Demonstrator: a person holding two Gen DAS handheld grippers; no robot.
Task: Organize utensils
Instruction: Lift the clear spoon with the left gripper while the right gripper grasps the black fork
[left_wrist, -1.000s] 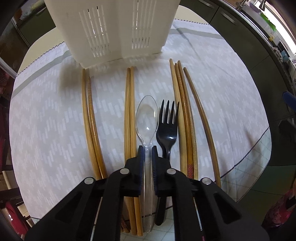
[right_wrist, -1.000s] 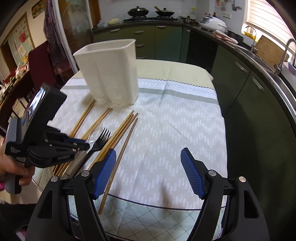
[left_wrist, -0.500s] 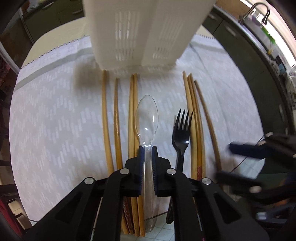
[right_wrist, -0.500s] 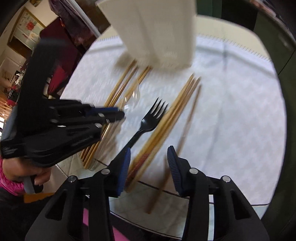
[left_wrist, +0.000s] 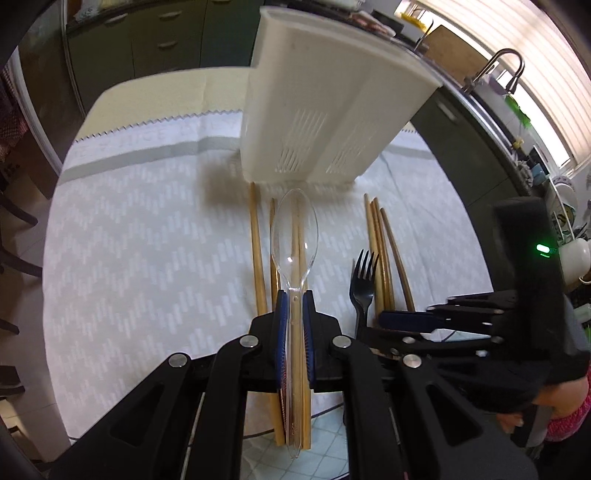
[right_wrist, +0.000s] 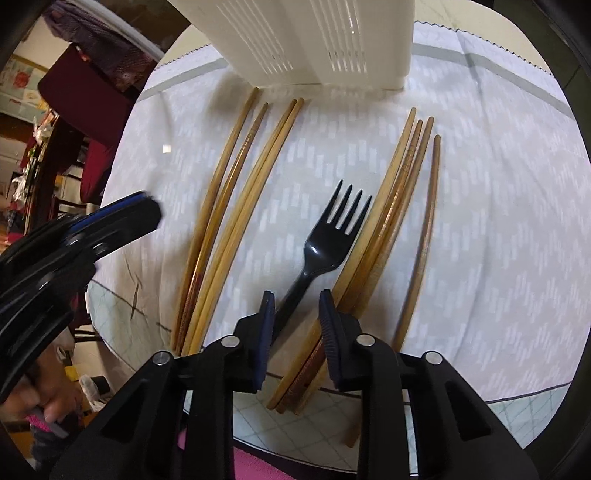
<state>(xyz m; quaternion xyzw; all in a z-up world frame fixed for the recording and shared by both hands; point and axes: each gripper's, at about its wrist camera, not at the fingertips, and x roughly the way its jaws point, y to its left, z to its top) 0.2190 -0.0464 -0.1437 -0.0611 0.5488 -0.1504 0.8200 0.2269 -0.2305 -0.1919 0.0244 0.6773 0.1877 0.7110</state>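
My left gripper (left_wrist: 294, 306) is shut on a clear plastic spoon (left_wrist: 293, 236), held above the cloth with its bowl pointing at the white slotted utensil holder (left_wrist: 325, 122). My right gripper (right_wrist: 296, 308) is open, its pads on either side of the handle of a black plastic fork (right_wrist: 325, 240) that lies on the cloth. The fork also shows in the left wrist view (left_wrist: 364, 280). Several wooden chopsticks lie in a left group (right_wrist: 236, 199) and a right group (right_wrist: 399, 206) beside the fork.
The white patterned tablecloth (right_wrist: 498, 221) covers a round table whose glass edge (right_wrist: 369, 443) is near me. Dark green kitchen cabinets (left_wrist: 159, 40) and a sink with a tap (left_wrist: 506, 62) stand behind the holder. A red chair (right_wrist: 88, 110) stands at the left.
My left gripper has lifted the spoon off the cloth and tilted up toward the holder. My right gripper has come down over the fork's handle and narrowed its opening.
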